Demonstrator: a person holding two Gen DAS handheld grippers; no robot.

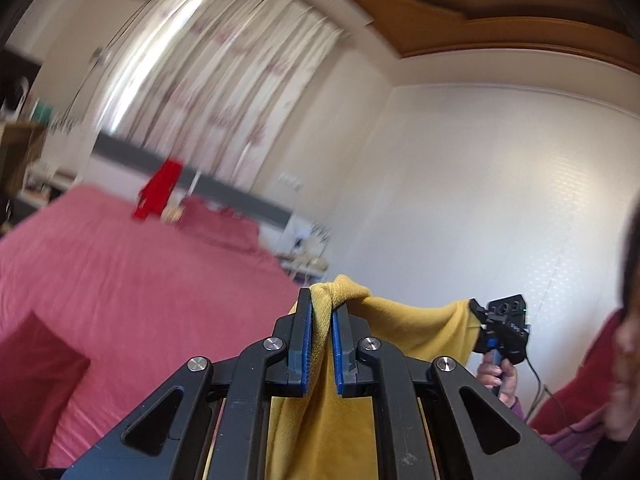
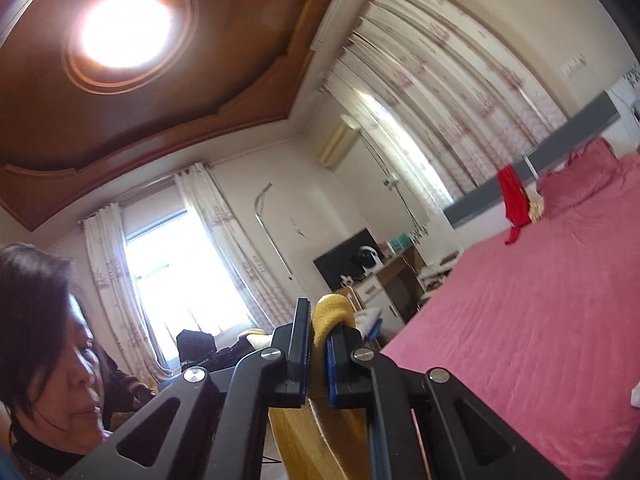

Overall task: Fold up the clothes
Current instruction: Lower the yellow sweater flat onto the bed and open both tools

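pink bedding covers the bed (image 1: 120, 280) below, and above it the yellow garment (image 1: 416, 332) hangs stretched between the left tongs (image 1: 321, 316) and right tongs (image 2: 320, 332) — each clamped on a bunched edge — likely lifted clear to straighten before folding.

Open pink bedspread (image 2: 520, 320) below — only a red garment (image 2: 512, 204) and pillows (image 2: 580, 180) far off.
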